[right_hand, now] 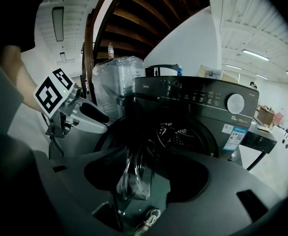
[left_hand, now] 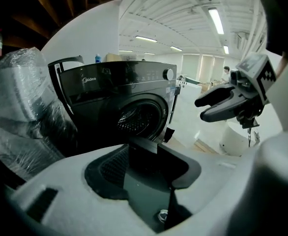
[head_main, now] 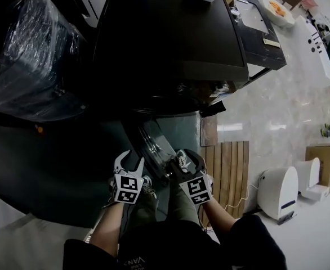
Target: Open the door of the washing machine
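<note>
The dark front-loading washing machine stands ahead of me, its round door swung out toward me and seen edge-on. The drum opening is uncovered. My left gripper hangs just left of the door's edge, its white jaws spread apart with nothing between them. My right gripper is just right of that edge, also open. In the right gripper view the door's glass bowl lines up with the gap of the dark jaws, untouched. Each gripper shows in the other's view: the left gripper, the right gripper.
A large appliance wrapped in plastic film stands left of the machine. On the floor to the right lie a wooden slatted mat and a white appliance. A dark counter adjoins the machine's right side. My shoe is below the door.
</note>
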Demonstrator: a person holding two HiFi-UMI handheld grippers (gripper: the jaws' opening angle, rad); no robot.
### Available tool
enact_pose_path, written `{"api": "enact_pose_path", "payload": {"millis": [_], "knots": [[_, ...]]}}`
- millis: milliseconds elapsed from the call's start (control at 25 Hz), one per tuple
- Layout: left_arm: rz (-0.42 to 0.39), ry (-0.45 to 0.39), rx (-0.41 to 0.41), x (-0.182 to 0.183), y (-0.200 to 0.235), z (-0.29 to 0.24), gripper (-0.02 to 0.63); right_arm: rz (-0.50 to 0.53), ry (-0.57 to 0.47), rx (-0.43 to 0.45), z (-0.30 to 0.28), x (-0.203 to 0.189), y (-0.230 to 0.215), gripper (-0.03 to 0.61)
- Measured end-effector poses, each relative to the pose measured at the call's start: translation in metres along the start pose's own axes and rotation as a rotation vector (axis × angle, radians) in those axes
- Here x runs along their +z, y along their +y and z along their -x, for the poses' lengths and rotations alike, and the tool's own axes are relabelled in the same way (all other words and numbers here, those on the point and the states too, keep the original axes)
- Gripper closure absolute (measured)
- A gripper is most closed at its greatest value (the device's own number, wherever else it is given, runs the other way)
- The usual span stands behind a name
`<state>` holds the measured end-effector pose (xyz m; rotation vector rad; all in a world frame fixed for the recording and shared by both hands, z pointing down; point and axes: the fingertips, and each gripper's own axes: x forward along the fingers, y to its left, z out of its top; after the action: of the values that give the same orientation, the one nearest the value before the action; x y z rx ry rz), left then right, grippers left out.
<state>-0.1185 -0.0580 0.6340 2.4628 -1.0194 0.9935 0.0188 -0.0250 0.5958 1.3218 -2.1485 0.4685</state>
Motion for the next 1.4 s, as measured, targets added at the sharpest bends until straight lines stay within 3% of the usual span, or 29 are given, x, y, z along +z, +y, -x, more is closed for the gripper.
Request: {"api": "enact_pose_path", "payload": {"millis": [440, 680, 1040, 1400], "knots": [[0.155, 0.064, 0.118, -0.058, 0.055, 0.049, 0.468, 0.052, -0.029, 0.090, -0.031, 0.041, 0.056, 0.339], [0.229, 0.066, 0.193, -0.071, 0.099, 0.074, 0.473, 0.070, -0.026, 0.096, -0.032, 0.048, 0.072, 0.341], [0.351, 0.012, 0.305, -0.094, 0.168, 0.093, 0.551, 0.083, -0.014, 0.080, -0.035, 0.051, 0.082, 0.341], [0.339, 0.008, 0.381, -0.098, 0.253, 0.099, 0.588, 0.092, 0.008, 0.078, -0.033, 0.045, 0.084, 0.344]]}}
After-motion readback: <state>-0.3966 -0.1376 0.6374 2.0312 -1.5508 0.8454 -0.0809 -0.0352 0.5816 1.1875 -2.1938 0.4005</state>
